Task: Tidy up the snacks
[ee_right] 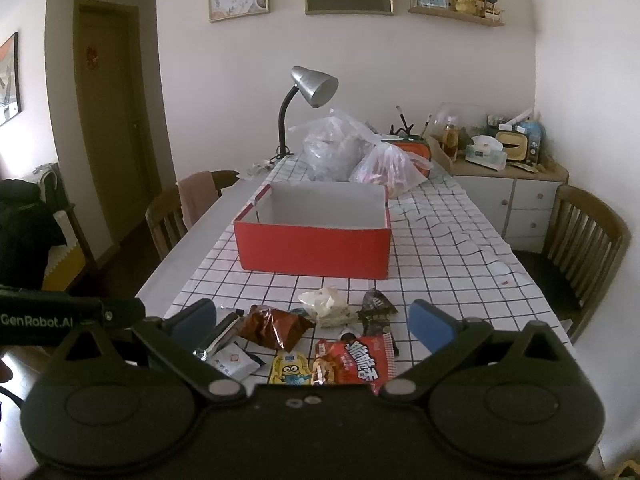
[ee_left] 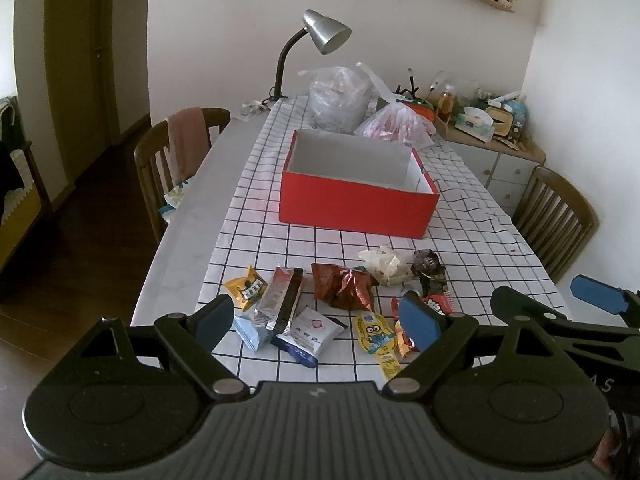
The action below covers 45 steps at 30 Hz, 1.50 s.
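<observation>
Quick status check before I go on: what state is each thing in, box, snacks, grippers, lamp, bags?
Red box: open, no lid, nothing visible inside.
Snack packets: loose on the tablecloth, in front of the box.
Yellow cartoon packet: lying flat, face up.
Left gripper: open, holding nothing.
Right gripper: open, holding nothing.
Desk lamp: off.
Plastic bags: knotted shut, behind the box.

The box (ee_left: 356,204) is red outside and white inside. The cloth (ee_left: 280,248) on the worktop is white with a black grid. Among the snacks lie a yellow minion packet (ee_left: 376,334), a brown foil bag (ee_left: 344,286), an orange packet (ee_left: 246,288), a white sachet (ee_left: 310,330) with a red stamp, and a red bag (ee_right: 362,364) with white lettering. The lamp (ee_left: 326,32) has a silver shade. Both grippers are black with blue pads (ee_left: 418,320).
</observation>
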Each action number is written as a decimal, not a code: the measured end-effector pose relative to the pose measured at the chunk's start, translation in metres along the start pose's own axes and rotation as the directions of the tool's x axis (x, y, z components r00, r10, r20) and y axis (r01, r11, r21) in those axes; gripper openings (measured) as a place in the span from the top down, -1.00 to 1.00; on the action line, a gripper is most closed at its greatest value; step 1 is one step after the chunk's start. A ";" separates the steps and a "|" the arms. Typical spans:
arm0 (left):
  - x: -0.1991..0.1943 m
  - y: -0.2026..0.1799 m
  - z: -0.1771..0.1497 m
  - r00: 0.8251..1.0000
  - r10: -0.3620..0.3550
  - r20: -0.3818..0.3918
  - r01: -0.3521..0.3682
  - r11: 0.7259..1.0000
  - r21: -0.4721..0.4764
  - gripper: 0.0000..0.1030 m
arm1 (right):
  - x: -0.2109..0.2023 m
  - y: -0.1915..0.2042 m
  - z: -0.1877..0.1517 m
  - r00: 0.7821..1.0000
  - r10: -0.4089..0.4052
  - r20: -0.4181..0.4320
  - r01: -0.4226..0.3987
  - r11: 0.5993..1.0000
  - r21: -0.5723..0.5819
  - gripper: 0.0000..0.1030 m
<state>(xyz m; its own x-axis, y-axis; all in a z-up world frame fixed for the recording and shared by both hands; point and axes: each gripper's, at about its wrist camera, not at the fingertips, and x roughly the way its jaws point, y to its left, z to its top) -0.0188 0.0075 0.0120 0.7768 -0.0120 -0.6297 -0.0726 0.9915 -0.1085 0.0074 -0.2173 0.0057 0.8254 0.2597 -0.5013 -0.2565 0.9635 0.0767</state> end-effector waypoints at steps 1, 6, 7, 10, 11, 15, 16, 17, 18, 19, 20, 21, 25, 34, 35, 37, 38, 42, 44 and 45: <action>0.001 0.001 0.001 1.000 0.000 -0.001 0.000 1.000 -0.001 -0.75 | -0.001 0.000 0.000 1.000 -0.001 0.001 0.001 1.000 -0.001 -1.00; -0.001 -0.003 0.001 1.000 0.000 -0.006 0.000 1.000 -0.002 -0.75 | -0.001 0.000 0.001 1.000 -0.002 0.000 0.002 1.000 -0.001 -1.00; -0.001 -0.004 0.001 1.000 0.000 -0.006 0.000 1.000 -0.002 -0.75 | -0.003 -0.001 0.001 1.000 -0.004 -0.001 0.004 1.000 -0.002 -1.00; 0.000 -0.004 0.000 1.000 0.000 -0.013 0.000 1.000 -0.001 -0.75 | -0.005 -0.001 0.002 1.000 -0.002 -0.006 0.002 1.000 -0.001 -1.00; 0.001 -0.003 0.000 1.000 0.000 -0.018 0.000 1.000 -0.001 -0.75 | -0.005 -0.001 0.002 1.000 -0.003 -0.009 0.003 1.000 -0.001 -1.00; 0.004 -0.002 -0.002 1.000 -0.003 -0.029 0.003 1.000 0.001 -0.75 | -0.004 -0.001 0.000 1.000 -0.003 -0.019 0.003 1.000 0.000 -1.00; 0.005 -0.002 -0.003 1.000 -0.004 -0.030 0.004 1.000 0.003 -0.75 | -0.004 0.000 0.000 1.000 -0.004 -0.020 0.004 1.000 0.001 -1.00; 0.006 -0.002 -0.004 1.000 -0.004 -0.031 0.004 1.000 0.005 -0.75 | -0.004 -0.001 0.000 1.000 -0.006 -0.021 0.006 1.000 0.002 -1.00; 0.006 -0.002 -0.004 0.999 -0.006 -0.032 0.006 1.000 0.008 -0.75 | -0.003 -0.001 -0.001 1.000 -0.007 -0.022 0.008 1.000 0.004 -1.00; 0.006 -0.002 -0.004 0.999 -0.006 -0.033 0.007 1.000 0.009 -0.75 | -0.003 -0.001 -0.001 1.000 -0.010 -0.022 0.010 1.000 0.006 -1.00; 0.007 -0.003 -0.004 0.999 -0.007 -0.033 0.007 1.000 0.012 -0.75 | -0.003 -0.001 -0.001 1.000 -0.013 -0.023 0.013 1.000 0.008 -1.00; 0.007 -0.003 -0.004 0.999 -0.007 -0.033 0.008 1.000 0.014 -0.75 | -0.003 -0.001 -0.001 1.000 -0.016 -0.024 0.016 1.000 0.009 -1.00; 0.008 -0.003 -0.004 0.999 -0.008 -0.034 0.009 1.000 0.016 -0.75 | -0.004 -0.001 -0.002 0.999 -0.022 -0.027 0.023 1.000 0.010 -1.00; 0.008 -0.004 -0.005 0.999 -0.012 -0.030 0.012 1.000 0.018 -0.75 | -0.006 0.000 -0.002 0.999 -0.025 -0.022 0.025 1.000 0.005 -1.00; 0.007 -0.004 -0.006 0.999 -0.012 -0.029 0.013 1.000 0.019 -0.75 | -0.006 0.000 -0.002 0.999 -0.025 -0.021 0.026 1.000 0.004 -1.00; 0.007 -0.005 -0.006 1.000 -0.013 -0.028 0.014 1.000 0.019 -0.75 | -0.007 0.000 -0.002 0.999 -0.026 -0.020 0.026 1.000 0.005 -1.00; 0.006 -0.005 -0.007 1.000 -0.013 -0.026 0.014 1.000 0.020 -0.75 | -0.007 0.000 -0.002 0.999 -0.026 -0.019 0.026 1.000 0.004 -1.00; 0.006 -0.008 -0.007 1.000 -0.015 -0.022 0.016 1.000 0.025 -0.75 | -0.008 -0.001 -0.003 0.999 -0.028 -0.018 0.028 1.000 0.006 -1.00; 0.005 -0.008 -0.007 1.000 -0.017 -0.022 0.017 1.000 0.025 -0.75 | -0.009 -0.001 -0.003 0.999 -0.031 -0.016 0.031 1.000 0.006 -1.00; 0.005 -0.008 -0.007 1.000 -0.017 -0.021 0.018 1.000 0.025 -0.75 | -0.010 -0.002 -0.002 0.999 -0.032 -0.016 0.032 0.999 0.006 -1.00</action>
<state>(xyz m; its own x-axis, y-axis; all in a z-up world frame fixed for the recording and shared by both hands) -0.0186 -0.0015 0.0042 0.7644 -0.0318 -0.6440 -0.0431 0.9940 -0.1002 -0.0015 -0.2216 0.0086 0.8251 0.2280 -0.5170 -0.2274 0.9716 0.0656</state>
